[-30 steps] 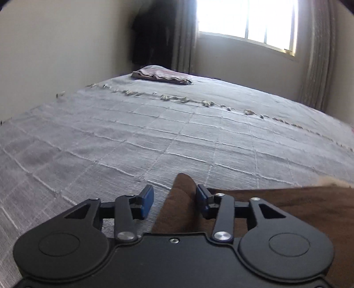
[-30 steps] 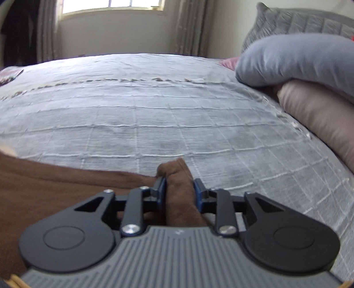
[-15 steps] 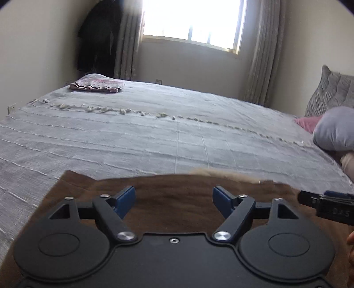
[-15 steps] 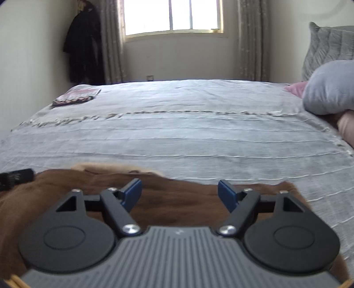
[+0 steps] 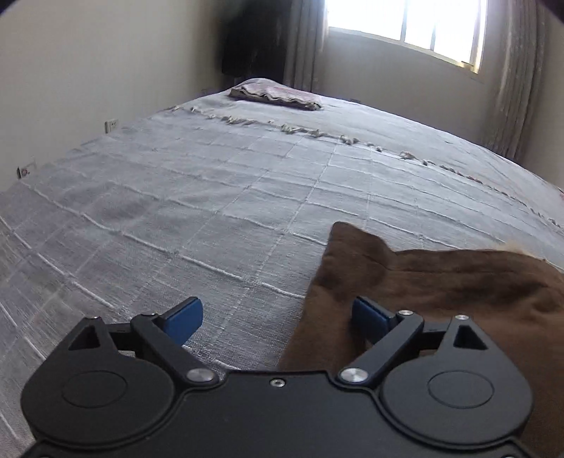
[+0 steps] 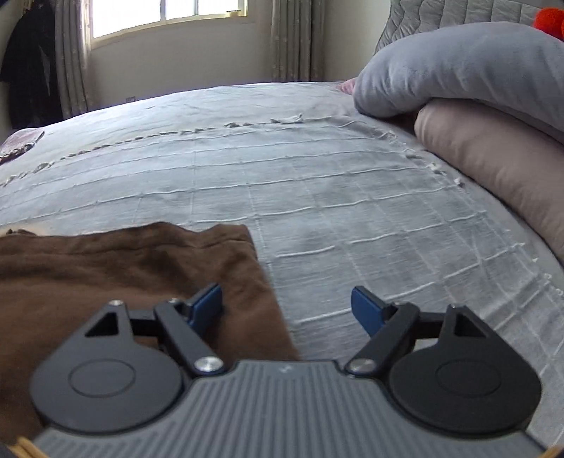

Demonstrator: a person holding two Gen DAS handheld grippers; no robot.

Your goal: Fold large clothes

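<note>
A brown garment (image 5: 440,282) lies flat on the grey bedspread (image 5: 211,197). In the left wrist view its left edge runs between the jaws of my left gripper (image 5: 276,317), which is open and holds nothing. In the right wrist view the garment (image 6: 123,267) lies at lower left, its right edge between the jaws of my right gripper (image 6: 285,306), also open and empty. Each gripper sits low over the garment's own side edge.
A folded pinkish cloth (image 5: 275,93) lies at the far corner of the bed. A grey pillow (image 6: 458,67) and a beige pillow (image 6: 493,155) are stacked at the right. A window (image 6: 158,14), curtains and dark hanging clothes (image 6: 28,67) stand beyond.
One second ago both grippers were shut on the garment's corners. They let go and opened wide. Each has since swung outward to its own side edge of the garment.
</note>
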